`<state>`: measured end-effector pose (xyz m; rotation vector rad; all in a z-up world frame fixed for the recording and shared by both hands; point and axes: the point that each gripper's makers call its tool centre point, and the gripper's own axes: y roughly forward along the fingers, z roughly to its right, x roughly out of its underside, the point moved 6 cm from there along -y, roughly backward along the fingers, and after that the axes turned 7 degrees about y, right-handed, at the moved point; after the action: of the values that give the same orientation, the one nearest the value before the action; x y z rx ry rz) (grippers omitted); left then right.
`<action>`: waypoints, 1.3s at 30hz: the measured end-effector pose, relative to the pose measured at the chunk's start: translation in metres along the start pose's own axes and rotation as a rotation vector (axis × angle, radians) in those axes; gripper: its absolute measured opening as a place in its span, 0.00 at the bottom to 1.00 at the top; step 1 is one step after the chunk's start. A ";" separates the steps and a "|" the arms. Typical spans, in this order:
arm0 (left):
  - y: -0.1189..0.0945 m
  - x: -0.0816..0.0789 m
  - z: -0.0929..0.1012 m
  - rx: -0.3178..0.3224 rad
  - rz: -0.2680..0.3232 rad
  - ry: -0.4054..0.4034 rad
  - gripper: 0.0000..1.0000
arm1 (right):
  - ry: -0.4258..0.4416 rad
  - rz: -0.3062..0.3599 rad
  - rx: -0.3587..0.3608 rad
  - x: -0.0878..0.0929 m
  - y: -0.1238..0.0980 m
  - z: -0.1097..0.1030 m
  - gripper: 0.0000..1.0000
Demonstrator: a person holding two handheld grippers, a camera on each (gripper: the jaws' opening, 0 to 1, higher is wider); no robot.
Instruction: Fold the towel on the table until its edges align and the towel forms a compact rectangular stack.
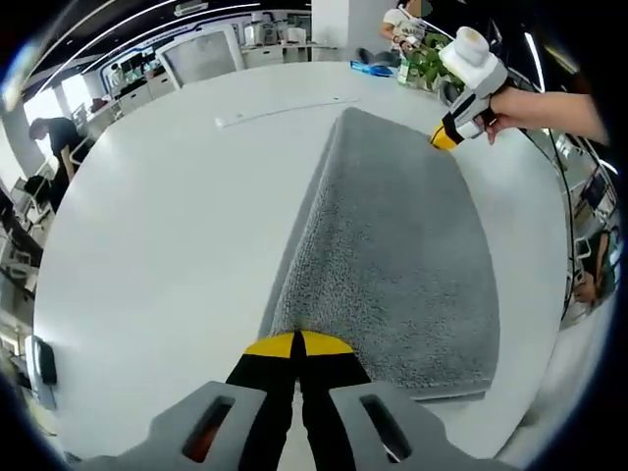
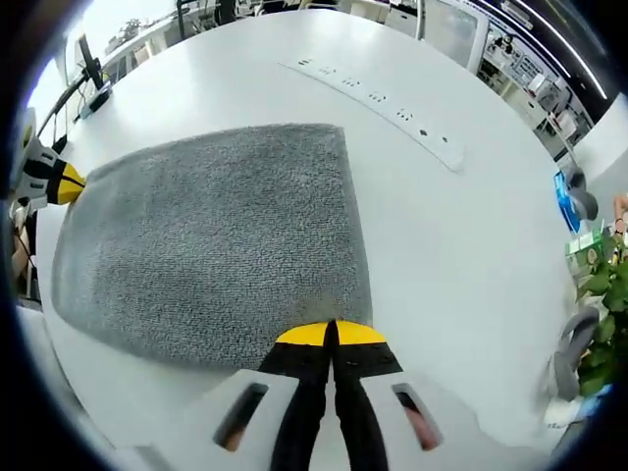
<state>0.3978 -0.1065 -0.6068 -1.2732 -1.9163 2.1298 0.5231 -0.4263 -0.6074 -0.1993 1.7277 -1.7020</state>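
Right under my left camera sits my left claw [image 1: 296, 345], its yellow tips pressed together at the near corner of the gray towel [image 1: 397, 265]. I cannot tell if a bit of the cloth is caught between the tips; they look fully closed and touch the towel's edge.

From the left gripper view the towel lies flat on the white desk [image 1: 167, 226] and runs away from me. It looks folded, with a thick layered edge along its left side. At its far right corner I see my right claw [image 1: 444, 138], held by a hand [image 1: 515, 110], with its yellow tip touching the towel.

In the right gripper view my right claw [image 2: 330, 335] also has its yellow tips pressed together, right at the near edge of the towel [image 2: 216, 235]. The towel spreads out ahead and to the left. At its far left corner my left claw [image 2: 61, 183] shows as a yellow tip touching the cloth.

A long white power strip [image 2: 378, 98] lies on the desk [image 2: 461, 245] beyond the towel, well apart from it. Green plant leaves [image 2: 599, 270] show at the right edge of this view. Far off in the left gripper view stands a gray office chair [image 1: 201, 54] behind the desk, and a blue thing [image 1: 373, 68] lies near the far edge.
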 end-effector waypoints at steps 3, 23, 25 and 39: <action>-0.001 0.000 0.001 -0.003 0.005 -0.006 0.00 | -0.016 -0.001 0.005 -0.003 0.001 0.001 0.00; -0.009 0.006 0.037 0.009 -0.006 0.027 0.01 | -0.051 0.004 -0.005 -0.022 0.010 0.011 0.00; -0.010 0.007 0.041 0.017 -0.004 0.024 0.01 | -0.060 0.006 -0.002 -0.025 0.011 0.011 0.00; -0.012 0.007 0.061 0.034 -0.010 0.076 0.01 | -0.077 0.009 -0.007 -0.031 0.013 0.015 0.00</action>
<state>0.3527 -0.1504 -0.6052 -1.3149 -1.8450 2.0685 0.5589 -0.4196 -0.6066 -0.2570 1.6756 -1.6608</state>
